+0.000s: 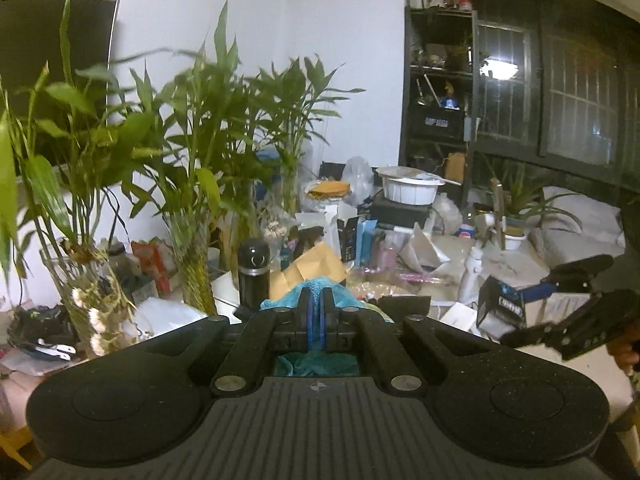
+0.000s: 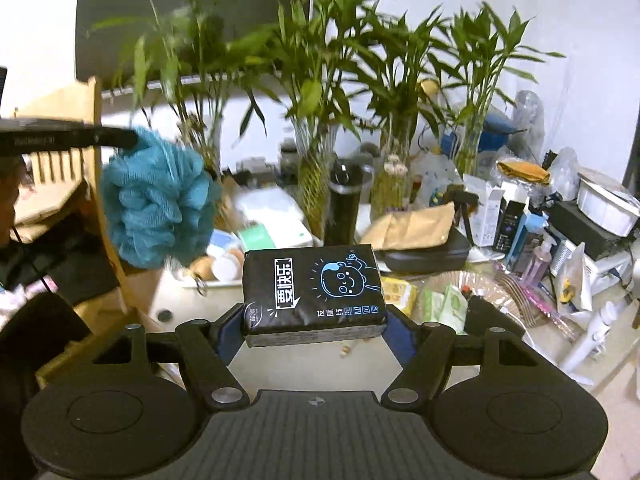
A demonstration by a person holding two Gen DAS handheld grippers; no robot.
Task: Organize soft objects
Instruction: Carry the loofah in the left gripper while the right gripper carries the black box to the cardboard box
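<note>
My left gripper is shut on a teal mesh bath sponge, which bulges above and below its closed fingers. In the right wrist view the same sponge hangs in the air from the left gripper at the left. My right gripper is shut on a black soft tissue pack with a blue cartoon face, held flat between the fingers above the table. In the left wrist view the right gripper and the pack are at the right.
Glass vases with bamboo plants stand along the back of a cluttered table. A black bottle, a brown envelope, boxes and green wipe packs lie around. A wooden chair is at the left.
</note>
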